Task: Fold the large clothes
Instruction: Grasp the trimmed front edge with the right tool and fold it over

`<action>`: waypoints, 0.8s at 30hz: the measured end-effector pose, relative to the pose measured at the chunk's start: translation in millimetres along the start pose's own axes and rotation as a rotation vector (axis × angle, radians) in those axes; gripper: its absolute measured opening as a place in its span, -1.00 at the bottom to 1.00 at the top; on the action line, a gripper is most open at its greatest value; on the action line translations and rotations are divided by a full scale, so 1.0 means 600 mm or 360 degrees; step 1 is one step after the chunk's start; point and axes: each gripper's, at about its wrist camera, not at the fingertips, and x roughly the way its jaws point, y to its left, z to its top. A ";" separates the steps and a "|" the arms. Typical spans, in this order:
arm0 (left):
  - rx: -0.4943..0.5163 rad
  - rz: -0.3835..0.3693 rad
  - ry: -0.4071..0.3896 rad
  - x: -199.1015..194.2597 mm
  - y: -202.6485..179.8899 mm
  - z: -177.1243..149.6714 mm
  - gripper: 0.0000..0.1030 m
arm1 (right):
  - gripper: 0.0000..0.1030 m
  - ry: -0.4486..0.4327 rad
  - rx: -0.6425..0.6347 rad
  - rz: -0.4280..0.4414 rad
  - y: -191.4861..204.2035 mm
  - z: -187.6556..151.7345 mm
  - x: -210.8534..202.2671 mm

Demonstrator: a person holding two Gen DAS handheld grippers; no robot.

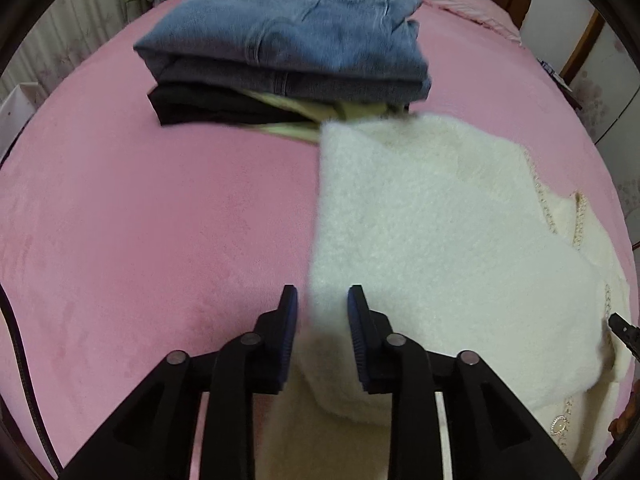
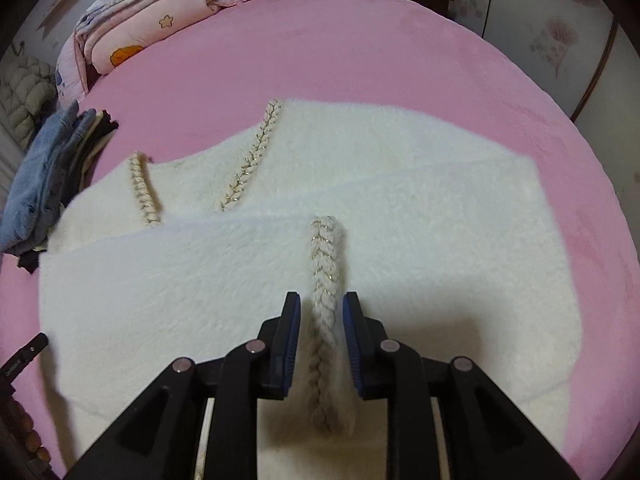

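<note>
A fluffy white garment (image 1: 432, 216) with braided gold-flecked trim lies partly folded on the pink bed (image 1: 140, 208). It also shows in the right wrist view (image 2: 280, 280). My left gripper (image 1: 322, 300) is open, its jaws astride the garment's left folded edge near the front. My right gripper (image 2: 320, 304) is open, with a braided trim strip (image 2: 326, 280) lying between its jaws. The right gripper's tip shows at the right edge of the left wrist view (image 1: 624, 332).
A stack of folded clothes, blue denim (image 1: 288, 36) on top of black and pale yellow pieces, sits behind the white garment; it shows at the left of the right wrist view (image 2: 44, 176). Pink quilts and pillows (image 2: 132, 32) lie at the head of the bed.
</note>
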 end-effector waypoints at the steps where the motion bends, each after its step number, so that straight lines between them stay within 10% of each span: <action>1: 0.0006 0.0001 -0.0020 -0.007 -0.002 0.002 -0.32 | -0.52 -0.0021 0.0013 0.0016 -0.004 -0.005 -0.016; 11: 0.0084 -0.0071 -0.0063 -0.009 -0.059 -0.022 0.00 | -0.50 -0.0108 -0.0170 0.0199 0.050 -0.095 -0.075; 15: 0.0118 0.0088 -0.0017 0.037 -0.057 -0.045 0.01 | -0.56 -0.0018 -0.0194 0.0125 0.061 -0.100 -0.018; 16: 0.0130 0.0158 -0.0027 0.044 -0.055 -0.048 0.27 | -0.57 -0.0026 -0.0165 0.0119 0.052 -0.098 -0.006; 18: 0.0076 0.0204 -0.0035 0.052 -0.037 -0.048 0.55 | -0.59 -0.0038 -0.0072 0.0172 0.031 -0.089 0.007; 24: -0.0104 0.0112 -0.0012 0.026 0.007 -0.038 0.55 | -0.56 0.0004 -0.0062 0.0199 0.039 -0.079 -0.016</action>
